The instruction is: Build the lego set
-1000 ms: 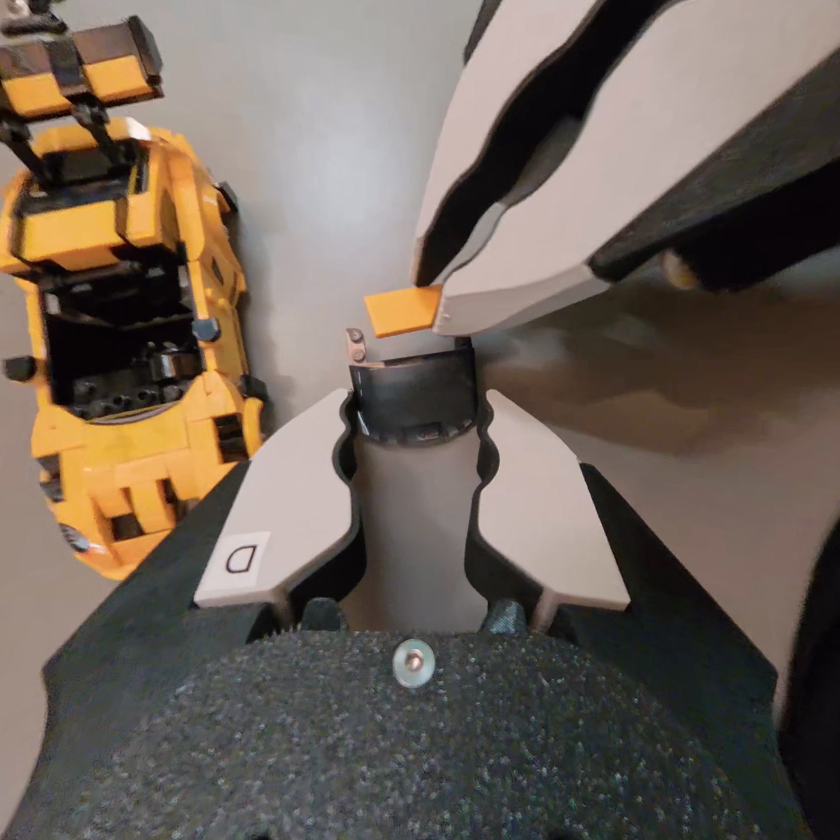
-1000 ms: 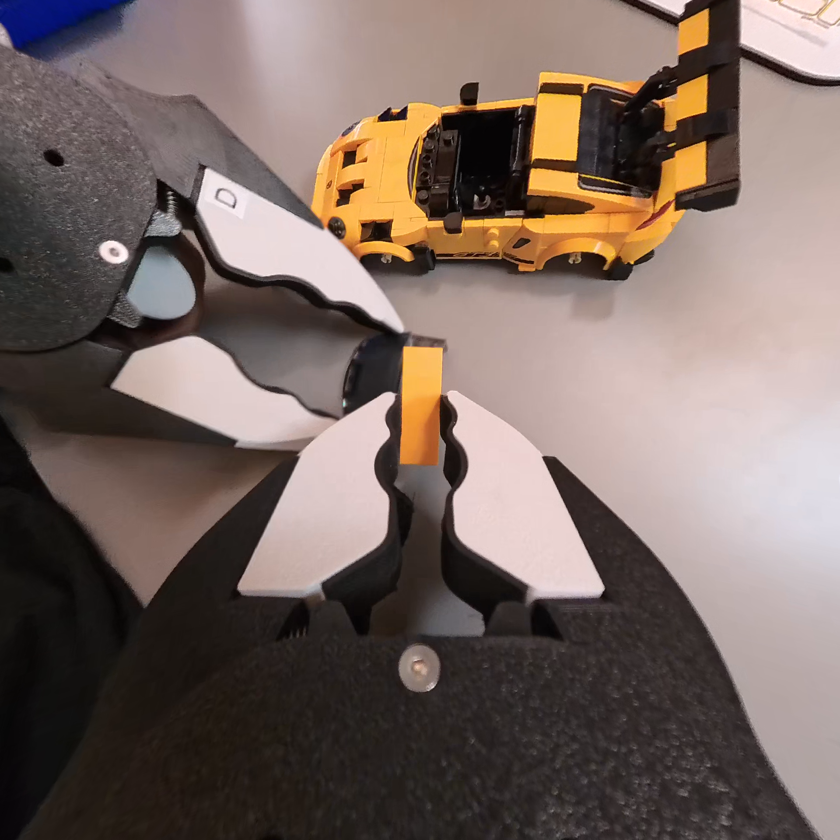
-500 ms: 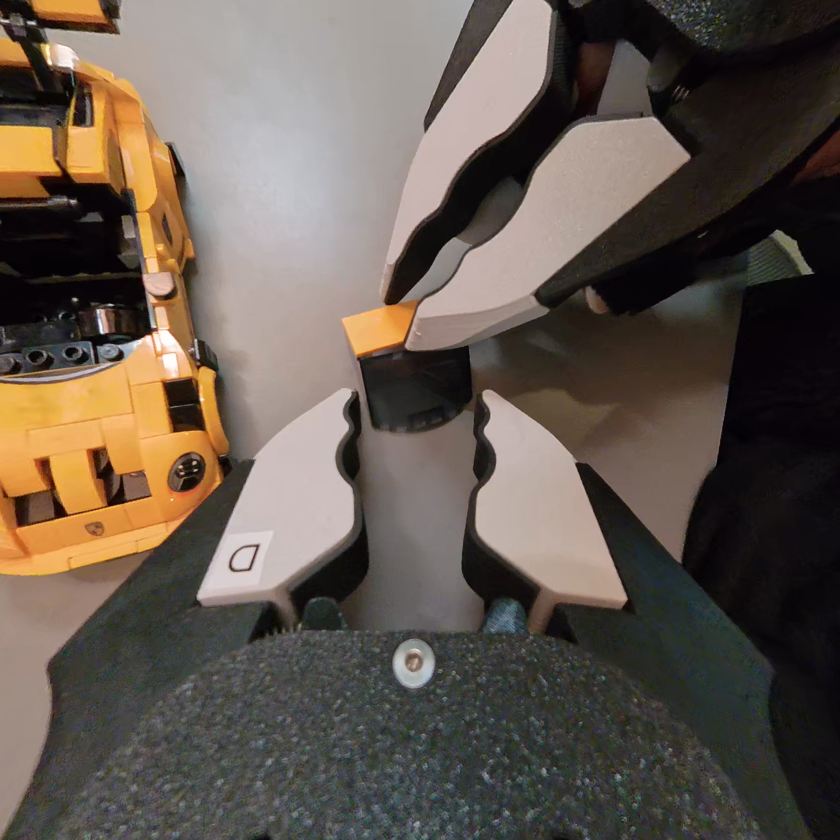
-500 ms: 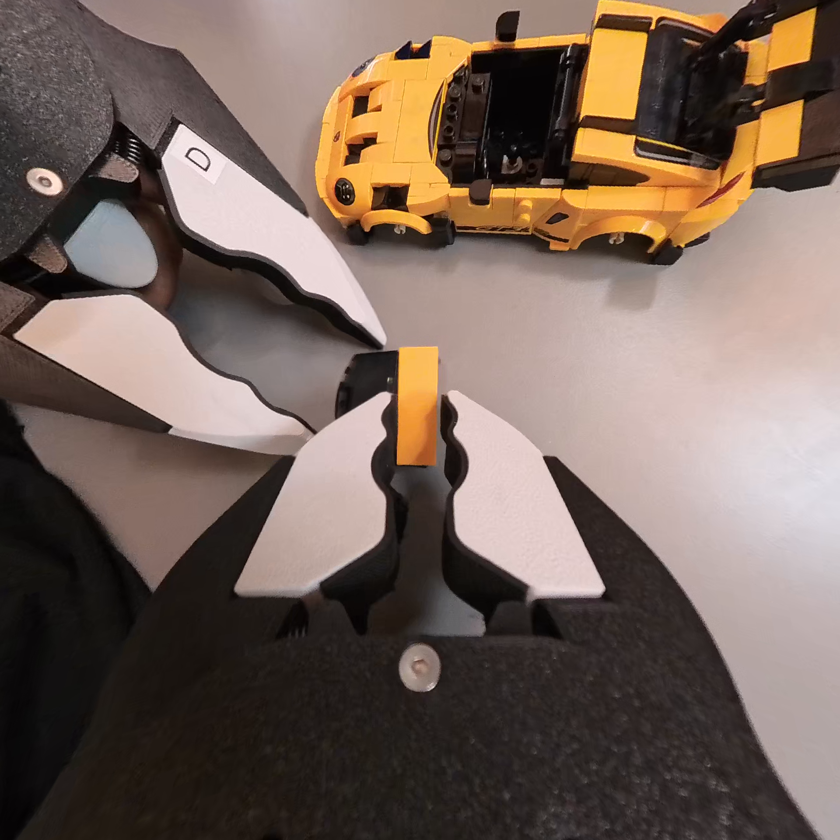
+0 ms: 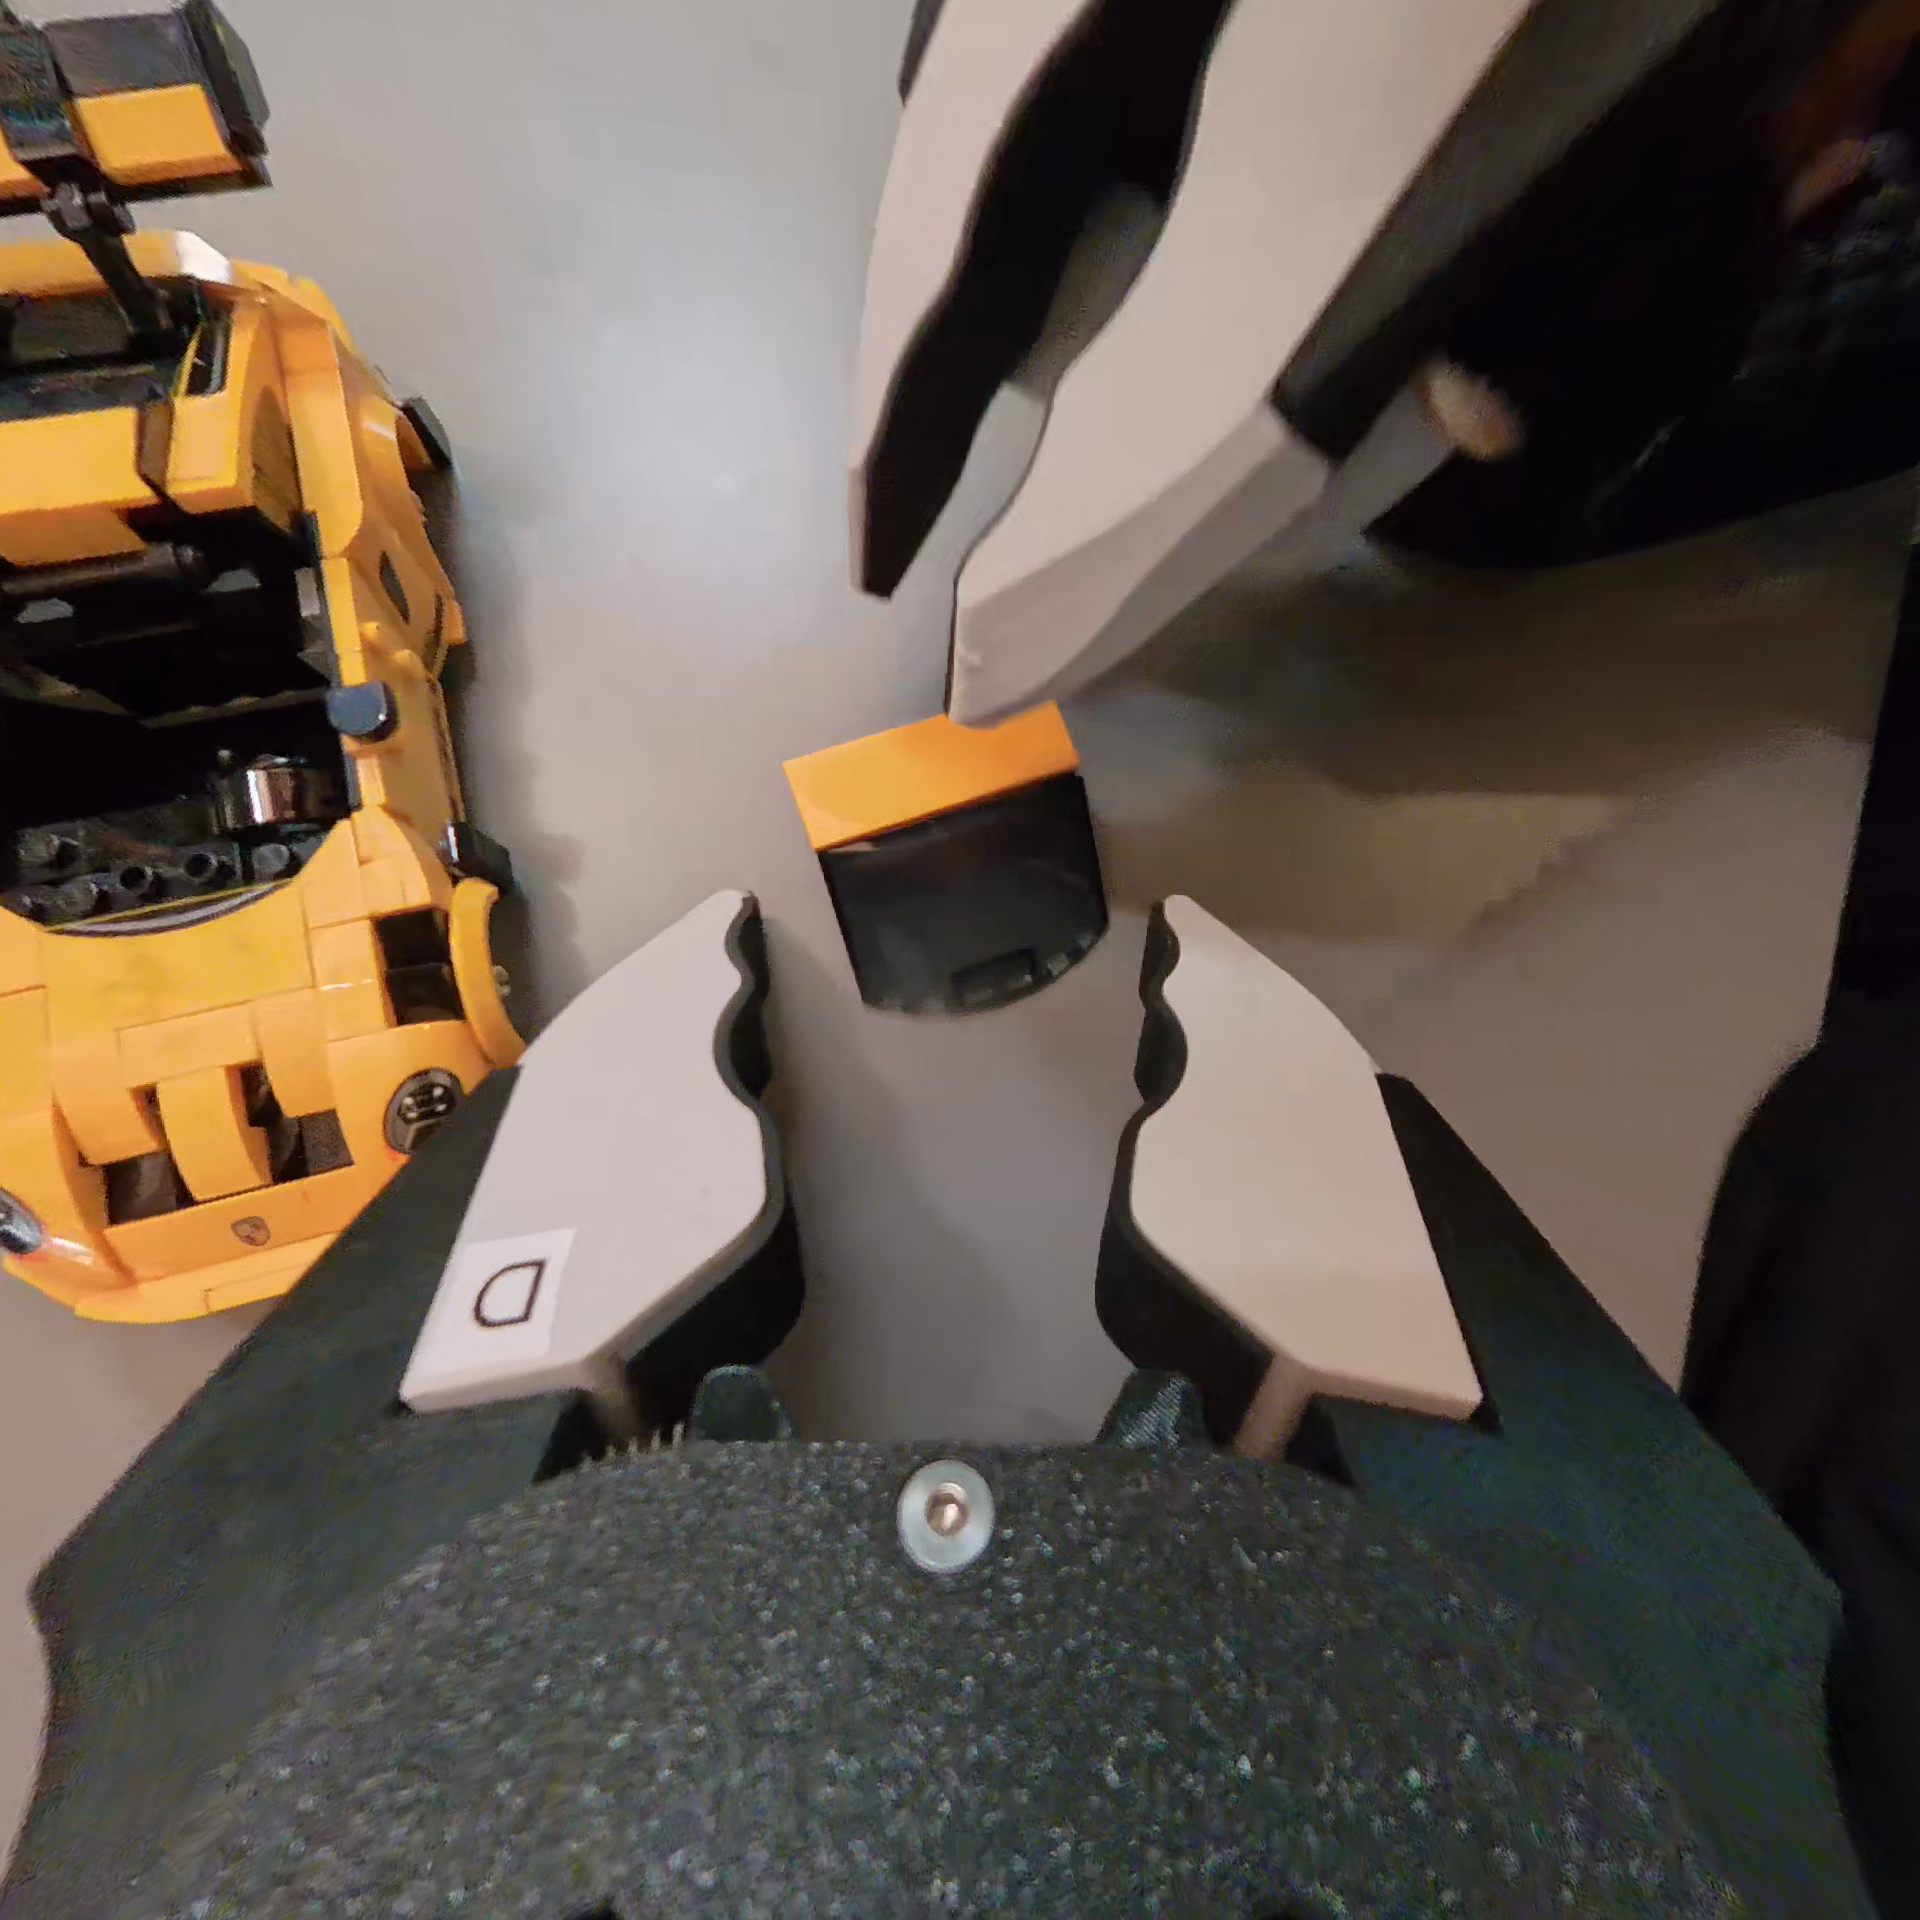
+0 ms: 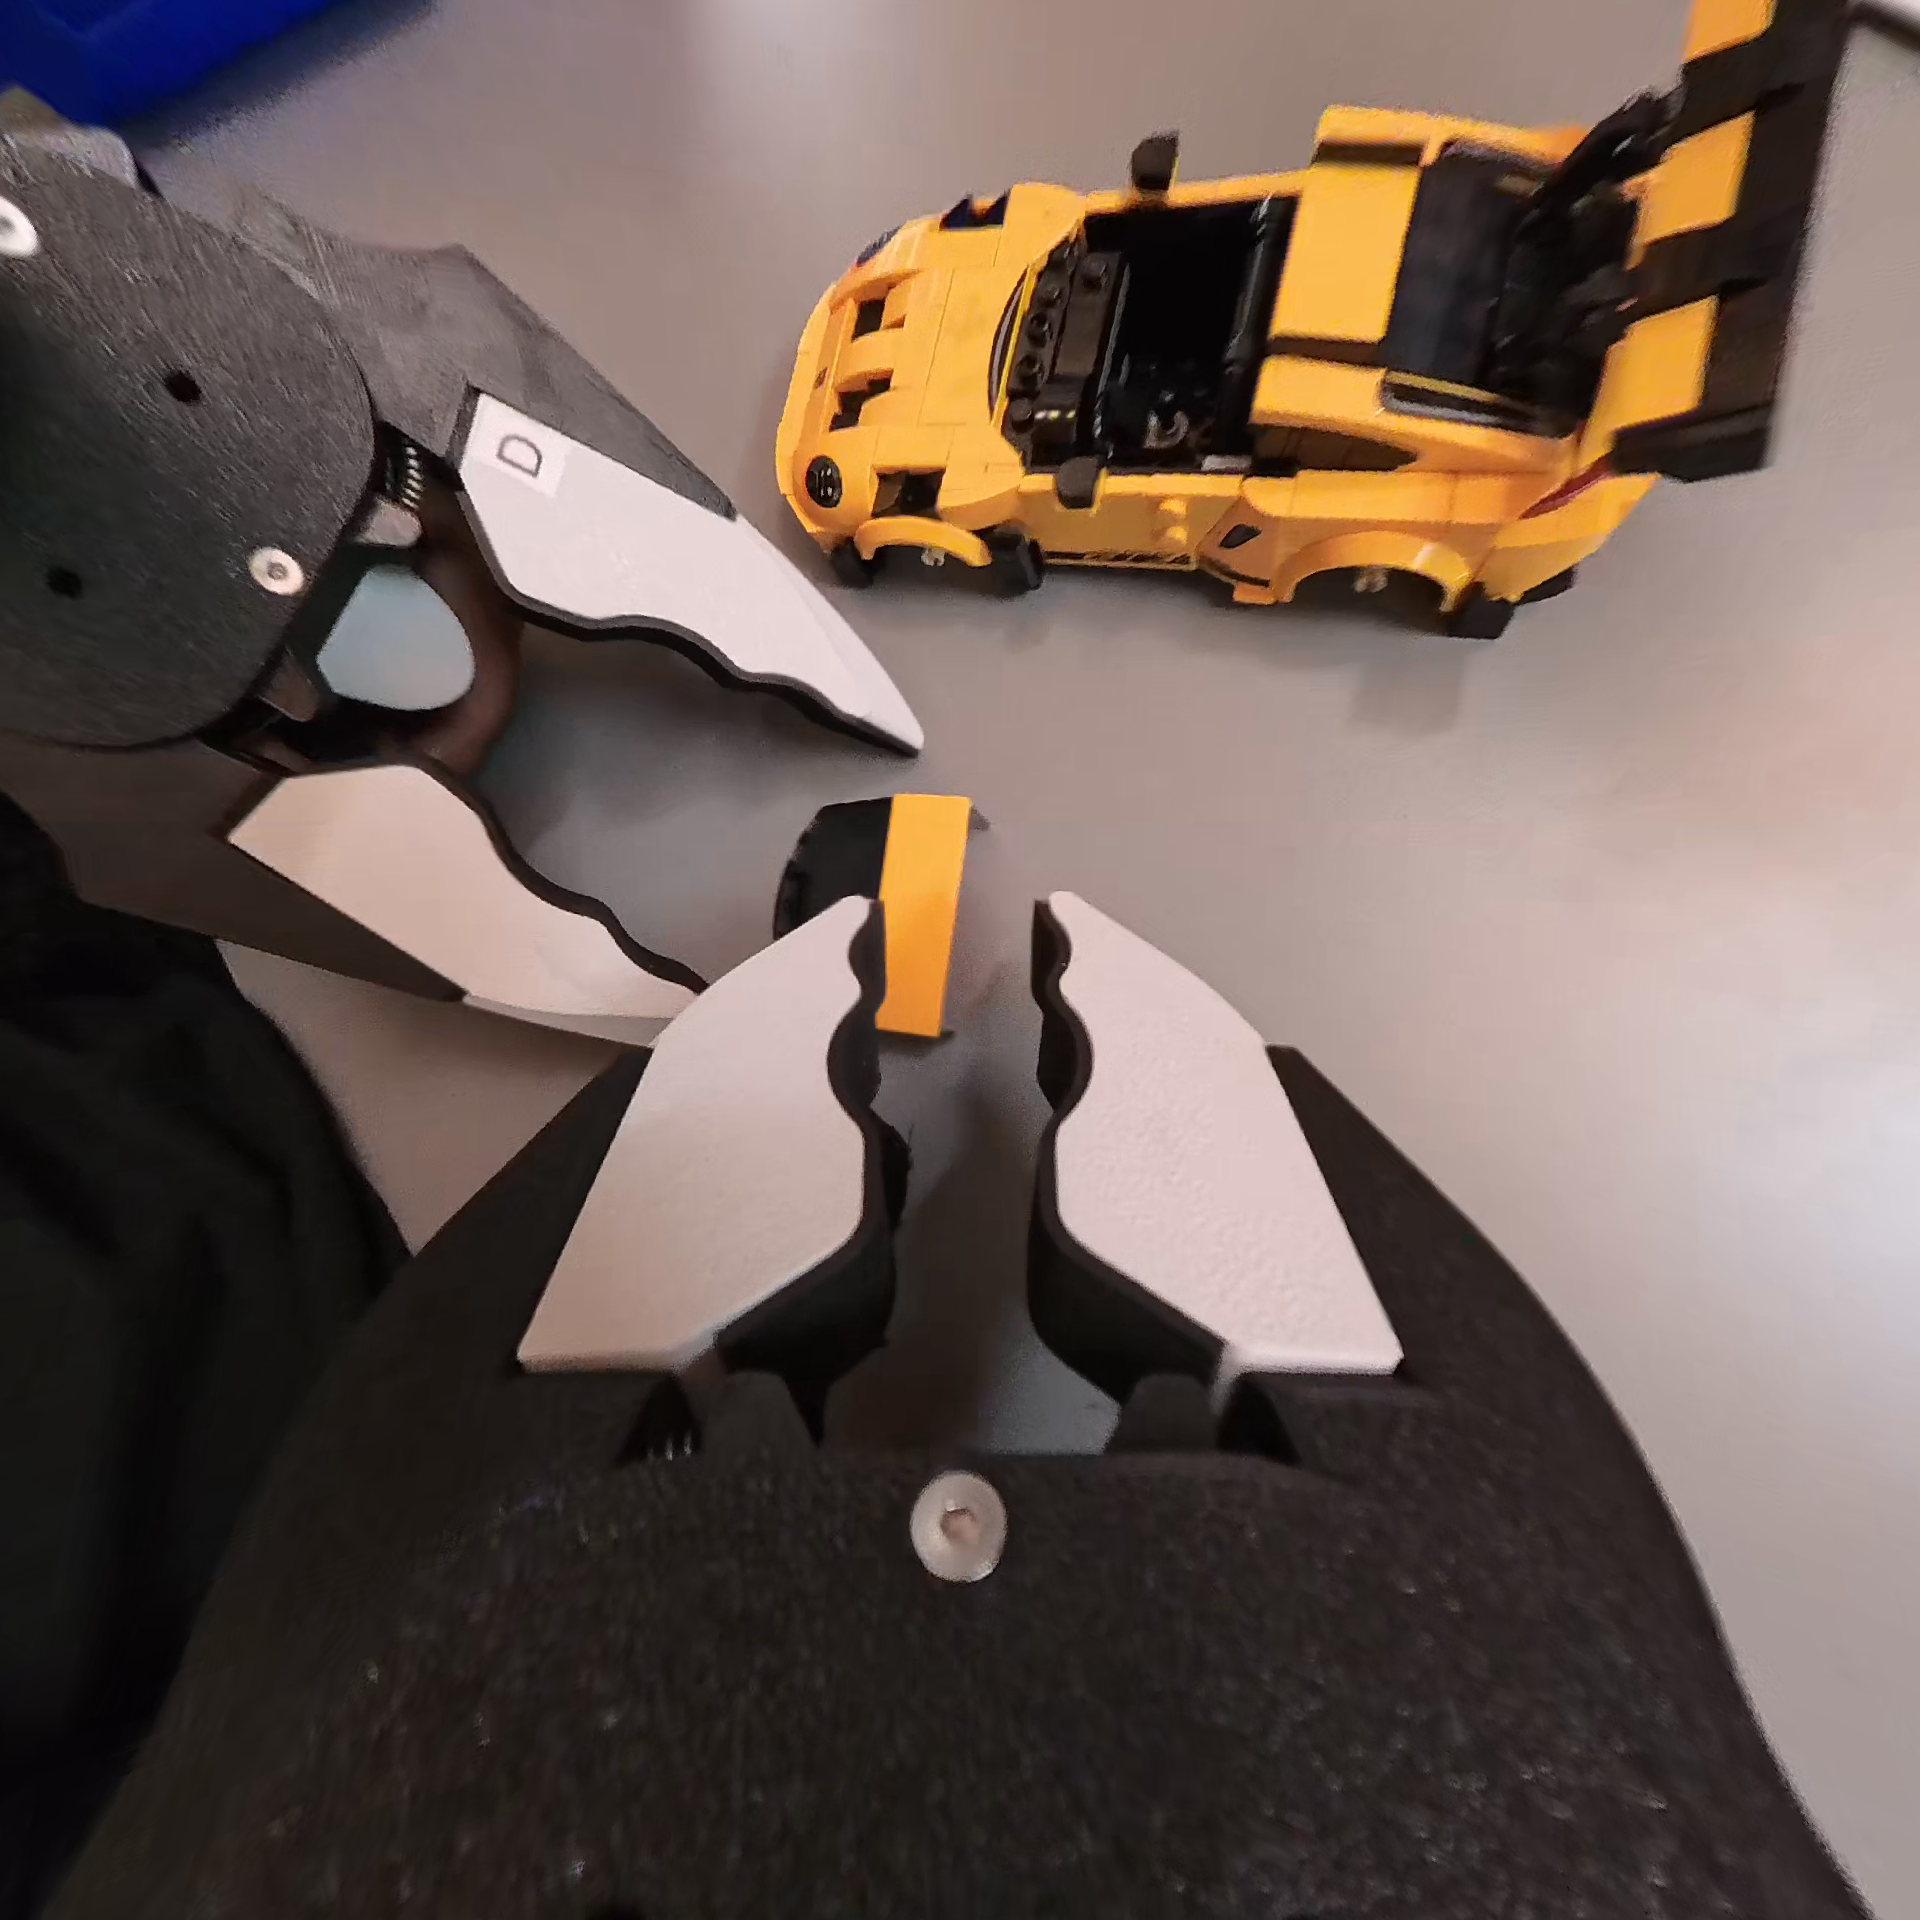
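Counting first: you have two grippers, one yellow car, one small loose sub-assembly, one grey table point(image 6: 1455, 935), plus a blue object point(image 6: 156, 42) at the far left edge of the right wrist view. Your left gripper point(image 5: 951, 914) has its fingers spread wide with nothing between them; the sub-assembly sits just past their tips. Your right gripper point(image 6: 951, 909) also has its fingers apart, gap visible on the right side of the orange tile point(image 6: 920, 914); the left finger looks to be touching the tile's edge, contact not certain. That sub-assembly is the orange tile on top of a dark windscreen piece point(image 5: 961, 904), resting on the table between both grippers. In the left wrist view the tile's long axis runs left-right, slightly tilted; in the right wrist view it runs near-far. The yellow car point(image 6: 1247, 416) stands on its wheels well apart, far right in the right wrist view, long axis left-right, nose pointing left, cockpit open with no roof, black-and-yellow rear wing point(image 6: 1714, 260) raised at its right end.
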A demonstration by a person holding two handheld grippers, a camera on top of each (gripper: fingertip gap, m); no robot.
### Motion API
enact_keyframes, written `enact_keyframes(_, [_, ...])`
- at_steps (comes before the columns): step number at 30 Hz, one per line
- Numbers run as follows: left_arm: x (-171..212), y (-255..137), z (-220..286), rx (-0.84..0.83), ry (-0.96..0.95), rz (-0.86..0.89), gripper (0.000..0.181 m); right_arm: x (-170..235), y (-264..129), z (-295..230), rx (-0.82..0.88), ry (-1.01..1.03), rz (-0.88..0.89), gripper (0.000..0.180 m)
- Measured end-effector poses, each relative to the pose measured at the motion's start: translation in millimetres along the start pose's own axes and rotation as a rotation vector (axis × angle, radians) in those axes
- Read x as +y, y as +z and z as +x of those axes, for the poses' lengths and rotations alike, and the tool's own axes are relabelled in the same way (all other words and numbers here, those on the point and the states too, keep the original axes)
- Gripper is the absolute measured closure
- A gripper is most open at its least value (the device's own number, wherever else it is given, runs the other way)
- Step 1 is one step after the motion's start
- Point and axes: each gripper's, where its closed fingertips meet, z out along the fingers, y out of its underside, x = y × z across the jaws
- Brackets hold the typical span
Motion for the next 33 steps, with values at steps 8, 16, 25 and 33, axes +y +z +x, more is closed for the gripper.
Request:
enact_keyframes(8, [-0.8, 6.2, -4.2, -0.073, 0.049, -0.031, 0.129, 0.7, -22.9, 17.6, 0.021, -0.093, 0.056, 0.154])
enact_keyframes(16, [-2.6, -1.1, 4.4, 0.156, 0.090, -0.001, 0.130, 6.0, -30.7, -10.8, -0.098, -0.485, 0.211, 0.154])
enact_keyframes(25, [-42.6, -53.4, -6.6, 0.279, 0.208, 0.023, 0.130, -32.0, -53.8, -39.2, 0.237, -1.123, 0.400, 0.138])
enact_keyframes(33, [-82.8, -98.9, -0.4, 0.313, 0.261, 0.010, 0.130, -70.6, -73.6, -67.1, 0.479, -1.469, 0.478, 0.141])
